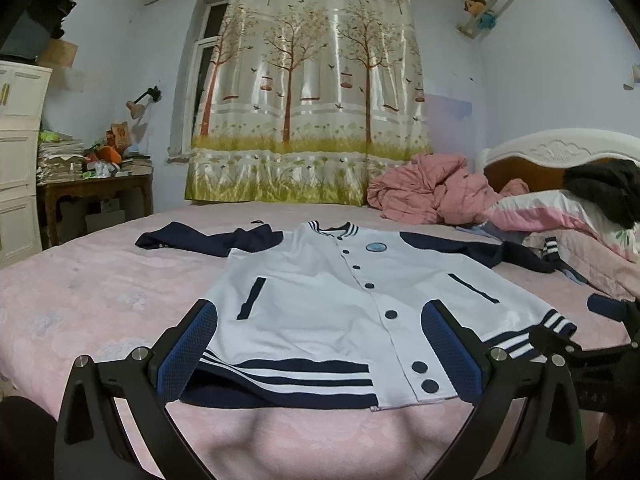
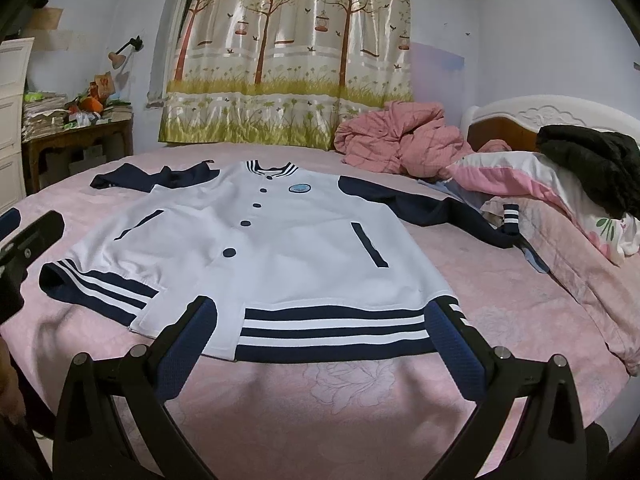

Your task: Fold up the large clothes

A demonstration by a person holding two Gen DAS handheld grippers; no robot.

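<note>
A white baseball jacket (image 1: 320, 292) with navy sleeves, navy buttons and a striped hem lies flat, front up, on the pink bed (image 1: 80, 280). It also shows in the right wrist view (image 2: 288, 240). Both sleeves are spread out sideways. My left gripper (image 1: 320, 316) is open and empty, hovering over the left part of the hem. My right gripper (image 2: 320, 312) is open and empty, over the right part of the hem. The right gripper shows at the right edge of the left wrist view (image 1: 600, 320), and the left gripper at the left edge of the right wrist view (image 2: 28, 236).
A crumpled pink quilt (image 1: 428, 188) and pillows (image 1: 560, 212) with a black garment (image 1: 608, 184) lie at the bed's head, by the white headboard (image 1: 560, 148). A cluttered wooden table (image 1: 96, 184) and white drawers (image 1: 16, 160) stand at the left. A tree-print curtain (image 1: 312, 92) hangs behind.
</note>
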